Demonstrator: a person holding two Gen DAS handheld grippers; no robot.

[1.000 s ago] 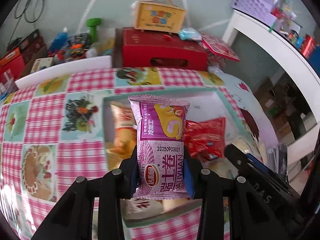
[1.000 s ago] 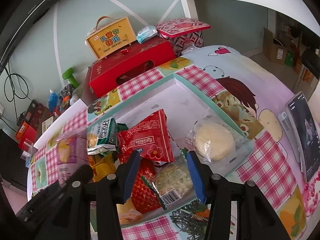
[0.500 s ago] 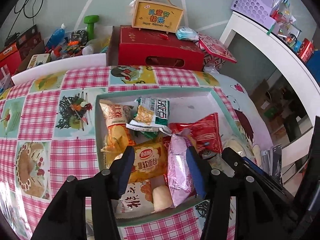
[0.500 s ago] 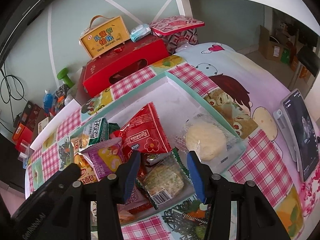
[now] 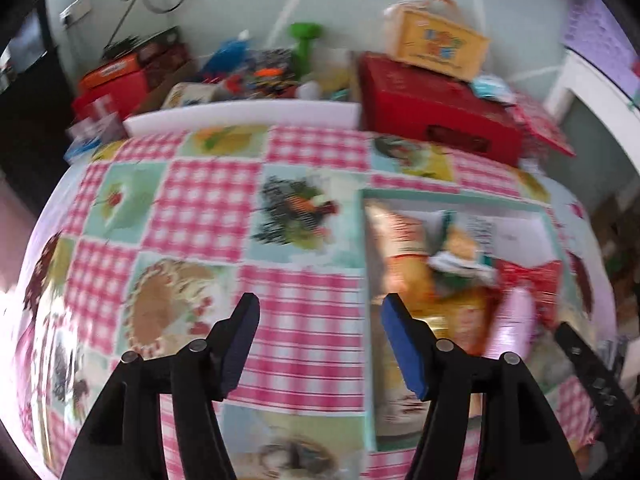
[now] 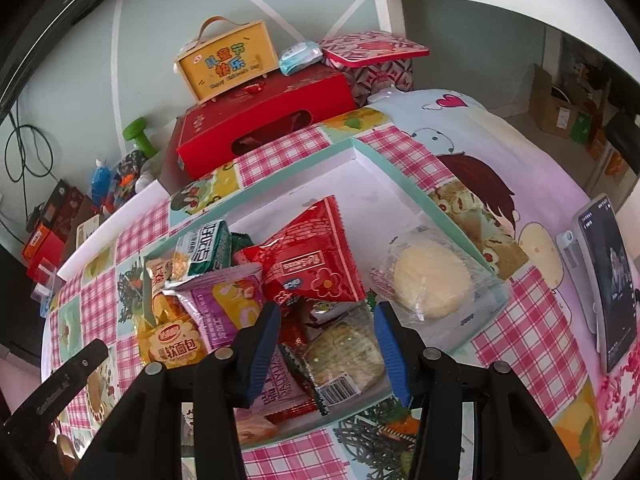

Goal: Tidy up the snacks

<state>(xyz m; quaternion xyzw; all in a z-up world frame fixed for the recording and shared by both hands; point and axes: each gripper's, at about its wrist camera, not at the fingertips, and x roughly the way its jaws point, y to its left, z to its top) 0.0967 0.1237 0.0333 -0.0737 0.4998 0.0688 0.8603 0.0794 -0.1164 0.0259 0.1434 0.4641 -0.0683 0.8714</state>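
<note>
A shallow box with a teal rim holds several snack packets. The purple roll packet lies in it beside a red packet and a yellow bread packet. A clear-wrapped pale cake rests at the box's right side. My left gripper is open and empty over the checked tablecloth, left of the box. My right gripper hangs open over the box's near edge, above a cracker packet.
A red carton with a yellow handled box on it stands behind the table. A phone on a stand is at the right. Clutter and a green dumbbell lie at the back left.
The left gripper let go of the purple packet, which now lies in the box, and has swung left over the tablecloth. The right gripper has barely moved.
</note>
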